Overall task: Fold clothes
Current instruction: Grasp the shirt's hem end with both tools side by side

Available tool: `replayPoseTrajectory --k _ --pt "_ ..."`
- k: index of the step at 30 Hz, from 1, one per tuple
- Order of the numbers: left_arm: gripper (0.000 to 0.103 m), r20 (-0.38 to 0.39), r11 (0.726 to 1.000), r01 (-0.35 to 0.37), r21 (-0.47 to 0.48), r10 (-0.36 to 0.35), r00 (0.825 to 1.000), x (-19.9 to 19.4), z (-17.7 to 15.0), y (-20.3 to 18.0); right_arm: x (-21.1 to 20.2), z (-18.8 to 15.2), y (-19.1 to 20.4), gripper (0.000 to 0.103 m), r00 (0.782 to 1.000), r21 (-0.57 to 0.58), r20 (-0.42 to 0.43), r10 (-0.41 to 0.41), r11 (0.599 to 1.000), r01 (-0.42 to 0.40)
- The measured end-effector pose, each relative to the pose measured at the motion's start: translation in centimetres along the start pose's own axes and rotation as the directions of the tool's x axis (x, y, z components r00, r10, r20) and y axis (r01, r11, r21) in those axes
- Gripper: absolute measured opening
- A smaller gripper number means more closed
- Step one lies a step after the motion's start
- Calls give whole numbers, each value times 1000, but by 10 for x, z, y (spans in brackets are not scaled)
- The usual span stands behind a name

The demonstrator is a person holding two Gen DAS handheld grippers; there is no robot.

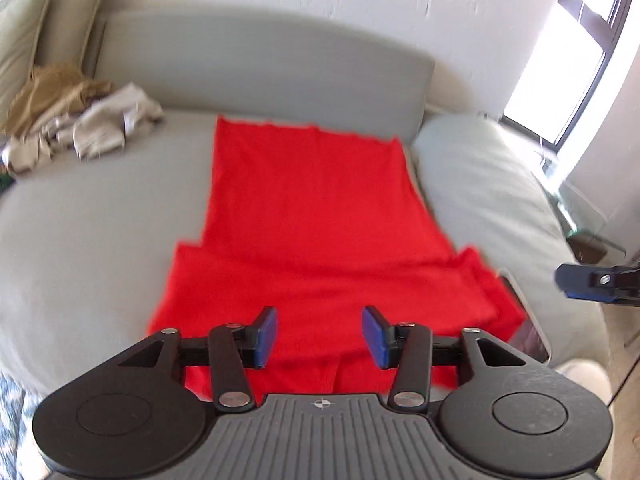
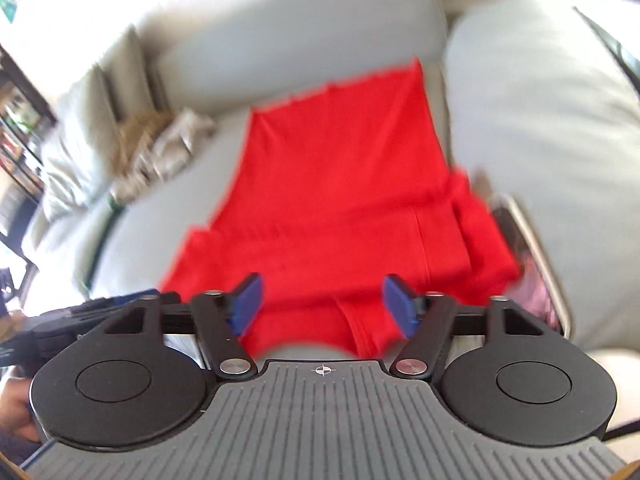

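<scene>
A red garment [image 1: 312,232] lies flat on the grey sofa seat [image 1: 100,220], spread lengthwise toward the backrest. It also shows in the right wrist view [image 2: 340,200], with a seam and hem near the front edge. My left gripper [image 1: 319,336] is open and empty, hovering over the garment's near end. My right gripper [image 2: 322,306] is open and empty, above the garment's near hem. The right gripper's tip shows at the right edge of the left wrist view [image 1: 592,282]. The left gripper shows at the left of the right wrist view [image 2: 92,312].
A pile of beige and tan clothes [image 1: 80,120] lies at the sofa's back left, also in the right wrist view [image 2: 160,148]. A grey cushion [image 1: 488,200] lies right of the garment. A tablet-like device [image 1: 528,320] lies under the garment's right corner. A window [image 1: 568,72] is at right.
</scene>
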State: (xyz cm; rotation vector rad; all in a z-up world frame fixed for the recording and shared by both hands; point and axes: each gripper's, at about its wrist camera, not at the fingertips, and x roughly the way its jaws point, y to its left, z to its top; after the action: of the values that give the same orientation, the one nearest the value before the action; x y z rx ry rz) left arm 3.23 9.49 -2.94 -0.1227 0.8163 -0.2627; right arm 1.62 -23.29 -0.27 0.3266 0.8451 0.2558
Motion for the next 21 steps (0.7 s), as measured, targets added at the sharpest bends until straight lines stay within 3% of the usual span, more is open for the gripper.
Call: replayPoseTrajectory --k 3,5,7,9,15,18,21 --pt "52 31 998 -52 25 52 998 1 40 1 -13 40 15 81 999 -34 45 -21 999 22" --pt "57 48 996 -79 46 77 996 9 65 2 -13 66 21 81 997 -44 63 -44 998 47" --pt "71 62 994 -93 63 89 994 23 88 7 -6 91 23 84 995 -44 72 -69 996 72" --pt "71 35 992 -119 42 118 992 49 109 17 13 113 20 86 993 -37 63 -101 994 104" --pt "66 -104 985 -163 -54 157 982 149 149 57 111 160 -25 86 974 88 -45 -223 970 226" --pt "64 -109 984 -167 -58 160 981 197 158 82 168 174 -58 85 962 137 -95 -257 954 268" --pt "52 -97 985 -169 -45 164 982 243 170 104 222 192 -94 76 964 178 -97 -249 948 263"
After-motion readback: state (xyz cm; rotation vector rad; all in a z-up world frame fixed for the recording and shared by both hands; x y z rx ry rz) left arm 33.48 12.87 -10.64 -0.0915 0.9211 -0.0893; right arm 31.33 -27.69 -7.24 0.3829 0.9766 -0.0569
